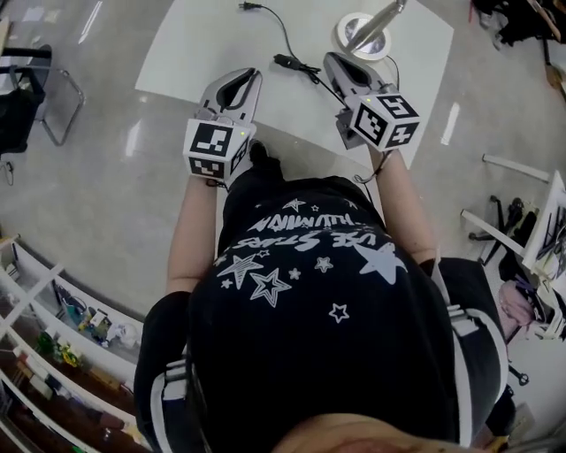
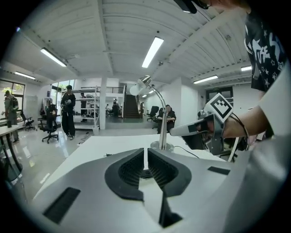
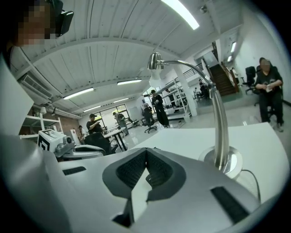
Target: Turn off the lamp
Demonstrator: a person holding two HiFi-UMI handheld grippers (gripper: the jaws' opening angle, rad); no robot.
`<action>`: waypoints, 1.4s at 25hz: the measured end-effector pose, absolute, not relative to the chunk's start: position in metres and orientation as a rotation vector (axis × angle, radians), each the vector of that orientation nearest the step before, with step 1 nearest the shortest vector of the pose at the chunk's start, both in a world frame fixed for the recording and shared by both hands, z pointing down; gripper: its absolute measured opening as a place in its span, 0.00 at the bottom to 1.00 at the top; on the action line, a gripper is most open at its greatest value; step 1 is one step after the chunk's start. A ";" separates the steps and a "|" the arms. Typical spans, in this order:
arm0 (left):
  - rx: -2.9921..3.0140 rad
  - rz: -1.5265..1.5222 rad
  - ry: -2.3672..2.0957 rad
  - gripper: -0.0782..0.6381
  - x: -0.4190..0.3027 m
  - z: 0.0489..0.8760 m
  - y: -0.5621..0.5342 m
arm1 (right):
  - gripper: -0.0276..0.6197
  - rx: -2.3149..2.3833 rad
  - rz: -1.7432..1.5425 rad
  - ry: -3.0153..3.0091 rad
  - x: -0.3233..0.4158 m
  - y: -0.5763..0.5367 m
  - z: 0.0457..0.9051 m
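Observation:
The lamp has a round chrome base (image 1: 363, 35) at the far right of the white table (image 1: 195, 44), and a curved chrome stem (image 3: 218, 113). Its head (image 2: 136, 87) looks bright. Its black cord runs left across the table through a dark oblong piece (image 1: 287, 62) to a plug (image 1: 250, 7). My left gripper (image 1: 250, 75) hovers over the table's near edge, shut and empty. My right gripper (image 1: 332, 60) is just right of that oblong piece, near the lamp's base, also shut with nothing in it. Each gripper view shows the other gripper beside it, the right gripper (image 2: 182, 131) and the left gripper (image 3: 68, 150).
A chair (image 1: 35, 88) stands on the glossy floor at the far left. A shelf unit (image 1: 53, 336) with small items is at the lower left, and racks with tools (image 1: 531, 239) at the right. People (image 2: 68, 111) and desks are far off in the hall.

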State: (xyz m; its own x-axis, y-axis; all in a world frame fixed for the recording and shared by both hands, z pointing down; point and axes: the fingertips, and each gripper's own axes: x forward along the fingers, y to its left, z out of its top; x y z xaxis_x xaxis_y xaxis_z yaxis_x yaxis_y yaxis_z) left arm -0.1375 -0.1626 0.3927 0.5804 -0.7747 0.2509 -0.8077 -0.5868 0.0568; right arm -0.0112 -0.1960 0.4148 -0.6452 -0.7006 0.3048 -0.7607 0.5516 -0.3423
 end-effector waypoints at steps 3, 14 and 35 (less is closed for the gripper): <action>2.668 0.344 -1.212 0.13 -0.145 0.406 -0.183 | 0.05 1.356 0.706 -2.591 -0.021 -0.211 0.419; 2.928 0.610 -0.638 0.13 -0.120 0.454 -0.221 | 0.05 1.759 0.801 -2.332 0.002 -0.225 0.444; 3.066 0.779 -0.308 0.21 -0.106 0.493 -0.217 | 0.05 1.920 0.913 -2.222 -0.002 -0.193 0.470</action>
